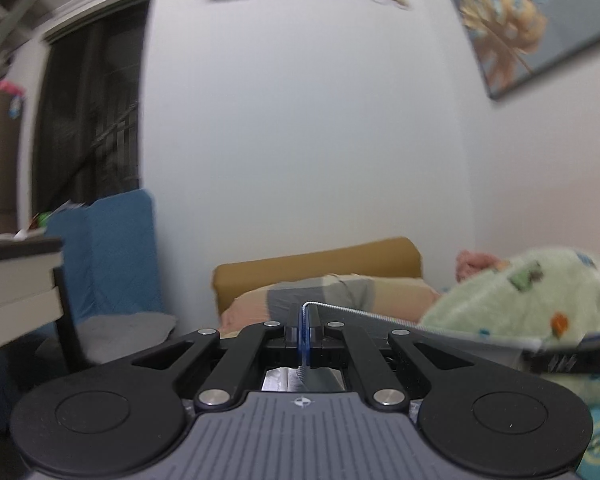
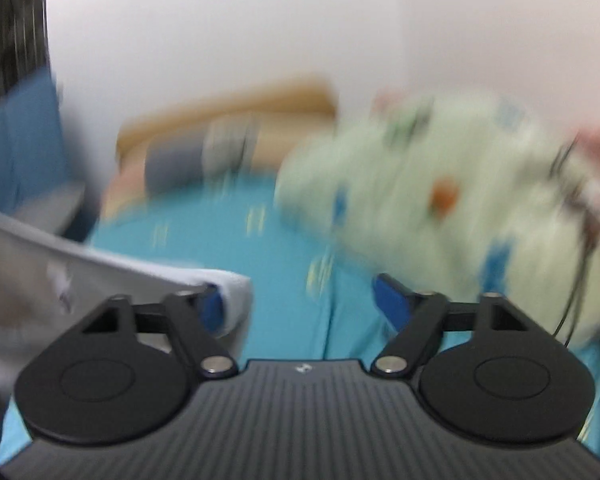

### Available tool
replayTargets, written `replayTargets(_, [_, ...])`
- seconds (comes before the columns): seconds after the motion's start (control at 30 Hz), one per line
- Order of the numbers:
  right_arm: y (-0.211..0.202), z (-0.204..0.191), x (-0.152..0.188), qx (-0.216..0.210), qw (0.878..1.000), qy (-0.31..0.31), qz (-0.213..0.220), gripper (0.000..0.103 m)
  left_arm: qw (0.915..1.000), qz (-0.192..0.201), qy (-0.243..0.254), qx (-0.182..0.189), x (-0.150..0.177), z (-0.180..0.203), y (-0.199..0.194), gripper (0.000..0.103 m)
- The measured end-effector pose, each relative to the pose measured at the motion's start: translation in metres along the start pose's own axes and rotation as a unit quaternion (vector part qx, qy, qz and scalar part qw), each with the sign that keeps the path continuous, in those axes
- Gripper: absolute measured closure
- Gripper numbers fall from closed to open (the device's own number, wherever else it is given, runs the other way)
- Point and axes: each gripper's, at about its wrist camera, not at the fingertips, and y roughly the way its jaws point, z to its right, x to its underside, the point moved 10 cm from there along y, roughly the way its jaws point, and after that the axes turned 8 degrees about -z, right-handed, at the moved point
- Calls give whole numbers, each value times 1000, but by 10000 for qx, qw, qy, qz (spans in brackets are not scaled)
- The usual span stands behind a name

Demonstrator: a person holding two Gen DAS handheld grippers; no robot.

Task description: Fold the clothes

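Note:
My left gripper (image 1: 304,322) is shut on the hem of a grey garment (image 1: 452,334), held up in the air; the cloth stretches off to the right. In the blurred right wrist view my right gripper (image 2: 300,300) is open above the bed. The same grey garment (image 2: 60,272) hangs at the left, its corner draped against the left fingertip (image 2: 214,306). The right fingertip (image 2: 392,300) is bare.
A turquoise bed sheet (image 2: 284,248) lies below. A pale green fleece blanket (image 2: 440,184) is piled at the right. A striped pillow (image 1: 340,292) leans on a tan headboard (image 1: 320,264). A desk (image 1: 16,276) and a blue mat (image 1: 112,252) stand at the left.

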Motion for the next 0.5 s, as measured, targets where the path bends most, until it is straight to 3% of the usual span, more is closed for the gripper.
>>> replayTargets(0.07, [-13,-10,-9,-26,9989,-270,380,18,9999,-101,-90,-108,4,-9,-5,102])
replayTargets(0.13, [-6,-22,-3,-85,9983,-522,226,19,9994,-282,-97,-167,14,-14,-6,102])
replayTargets(0.23, [33,-15,33,-248,9950,69,-967,19,9981,-582,-51,-177,29,-14,1,102])
replayTargets(0.33, [59,-5,63,-310,9826,625,-1724,20,9959,-882,-5,-188,45,-14,7,102])
replayTargets(0.4, [56,-7,57,-149,9883,446,-1452,20,9939,-1082,26,-194,55,-14,11,101])
replayTargets(0.5, [50,-11,26,-297,9952,346,-868,20,9902,-1380,73,-204,70,-14,17,95])
